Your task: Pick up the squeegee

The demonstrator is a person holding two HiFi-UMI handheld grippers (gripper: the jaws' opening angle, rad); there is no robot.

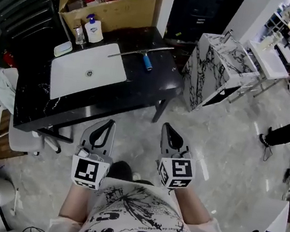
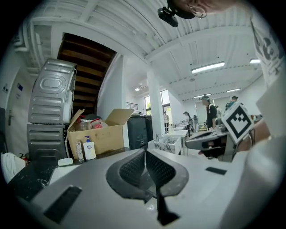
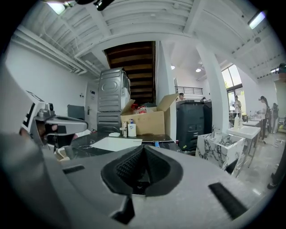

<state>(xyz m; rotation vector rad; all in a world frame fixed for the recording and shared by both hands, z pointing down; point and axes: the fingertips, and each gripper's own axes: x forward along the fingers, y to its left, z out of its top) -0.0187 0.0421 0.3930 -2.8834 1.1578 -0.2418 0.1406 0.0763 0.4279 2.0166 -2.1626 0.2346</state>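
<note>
The squeegee (image 1: 143, 54), a long metal blade with a blue handle, lies on the black counter (image 1: 137, 93) right of the white sink (image 1: 88, 70). In the right gripper view its blue handle (image 3: 157, 144) shows just past the jaws. Both grippers hang over the floor in front of the counter, well short of it. My left gripper (image 1: 111, 124) is shut with nothing between its pads. My right gripper (image 1: 167, 127) is shut and empty too.
An open cardboard box (image 1: 109, 0) of bottles stands at the counter's far edge, with a soap dispenser (image 1: 94, 29) and a soap dish (image 1: 63, 48) by the sink. A marble-patterned cabinet (image 1: 221, 67) stands to the right. A person's legs (image 1: 285, 132) show at far right.
</note>
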